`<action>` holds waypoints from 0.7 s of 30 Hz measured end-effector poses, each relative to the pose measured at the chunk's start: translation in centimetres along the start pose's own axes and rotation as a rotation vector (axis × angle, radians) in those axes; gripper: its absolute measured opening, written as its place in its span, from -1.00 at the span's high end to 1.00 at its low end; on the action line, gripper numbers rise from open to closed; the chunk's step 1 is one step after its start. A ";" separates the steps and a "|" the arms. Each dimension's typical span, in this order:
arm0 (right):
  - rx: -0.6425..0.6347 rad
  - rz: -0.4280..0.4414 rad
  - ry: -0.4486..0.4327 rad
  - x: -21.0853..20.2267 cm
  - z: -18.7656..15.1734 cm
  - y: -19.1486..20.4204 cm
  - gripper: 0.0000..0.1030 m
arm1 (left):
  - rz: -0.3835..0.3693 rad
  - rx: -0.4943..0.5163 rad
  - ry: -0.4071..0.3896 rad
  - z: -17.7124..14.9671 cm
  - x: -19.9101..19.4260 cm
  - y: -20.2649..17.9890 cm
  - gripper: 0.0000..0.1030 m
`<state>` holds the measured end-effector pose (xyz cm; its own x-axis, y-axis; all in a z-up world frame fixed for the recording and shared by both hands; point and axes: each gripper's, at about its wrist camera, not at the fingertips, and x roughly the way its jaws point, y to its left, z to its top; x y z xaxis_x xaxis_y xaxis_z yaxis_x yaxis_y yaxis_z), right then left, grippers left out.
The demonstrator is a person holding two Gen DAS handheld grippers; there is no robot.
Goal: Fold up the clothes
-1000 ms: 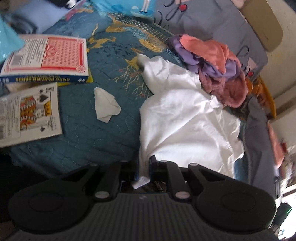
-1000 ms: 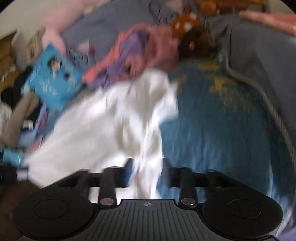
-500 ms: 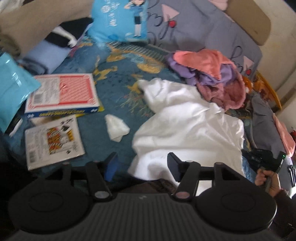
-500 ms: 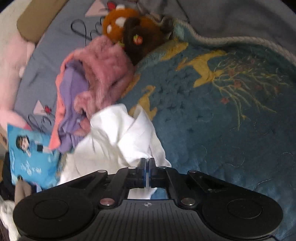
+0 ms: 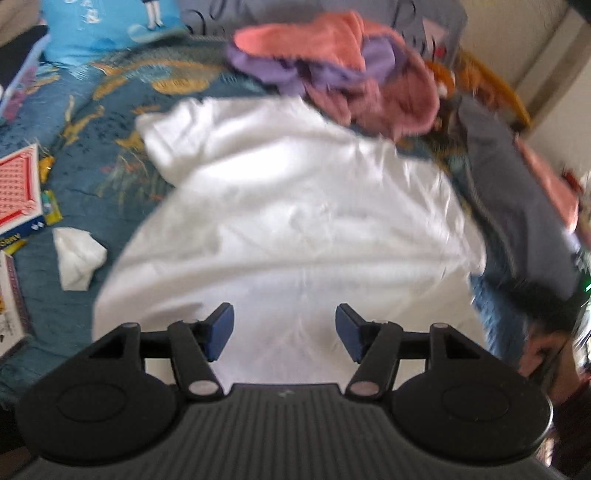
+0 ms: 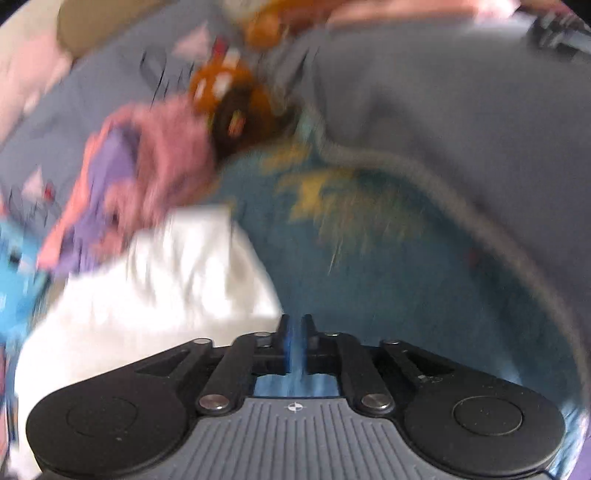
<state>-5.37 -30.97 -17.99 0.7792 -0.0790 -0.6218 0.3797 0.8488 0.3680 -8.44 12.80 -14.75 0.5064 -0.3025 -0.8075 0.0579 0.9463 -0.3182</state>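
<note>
A white garment (image 5: 295, 206) lies spread and creased on the blue patterned bedspread (image 5: 92, 155). My left gripper (image 5: 284, 328) hovers over its near edge, open, with nothing between its blue pads. In the right wrist view the white garment (image 6: 155, 295) lies to the left. My right gripper (image 6: 294, 332) is over bare bedspread (image 6: 369, 277) just past the cloth's corner. Its jaws are opening and stand a narrow slit apart, and only bedspread shows through the gap. Both views are blurred by motion.
A pile of pink, purple and orange clothes (image 5: 332, 66) lies behind the garment, beside an orange plush toy (image 6: 229, 99). A grey blanket (image 6: 443, 110) rises on the right. A card box (image 5: 16, 192), a crumpled white tissue (image 5: 75, 258) and a blue pillow (image 5: 110, 22) lie left.
My left gripper let go of the garment's edge, opened wide and swung right over the cloth. My right gripper pinched shut on the garment's corner, then parted slightly, with the cloth now to its left.
</note>
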 end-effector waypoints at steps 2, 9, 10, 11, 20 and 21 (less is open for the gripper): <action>-0.022 0.037 -0.025 0.7 1.8 0.4 0.56 | 0.006 0.008 0.018 -0.5 0.8 -0.2 -0.27; -0.047 0.128 0.088 8.3 5.6 3.0 0.41 | 0.033 0.053 0.016 -1.6 1.6 -0.6 -0.27; -0.027 0.144 0.128 9.4 5.8 3.3 0.46 | 0.034 0.057 0.010 -1.7 1.6 -0.7 -0.27; -0.018 0.148 0.160 10.2 5.6 3.5 0.55 | 0.032 0.059 0.005 -1.7 1.6 -0.6 -0.27; -0.007 0.061 -0.102 4.7 5.2 3.2 0.95 | 0.007 0.046 -0.012 -1.6 1.5 -0.3 -0.44; -0.037 0.032 -0.175 3.2 5.1 3.4 0.95 | 0.005 0.045 -0.013 -1.6 1.5 -0.2 -0.44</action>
<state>0.92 -31.01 -15.18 0.8666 -0.1384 -0.4794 0.3372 0.8707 0.3581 -9.10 11.98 -16.66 0.5177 -0.2969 -0.8024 0.0938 0.9519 -0.2917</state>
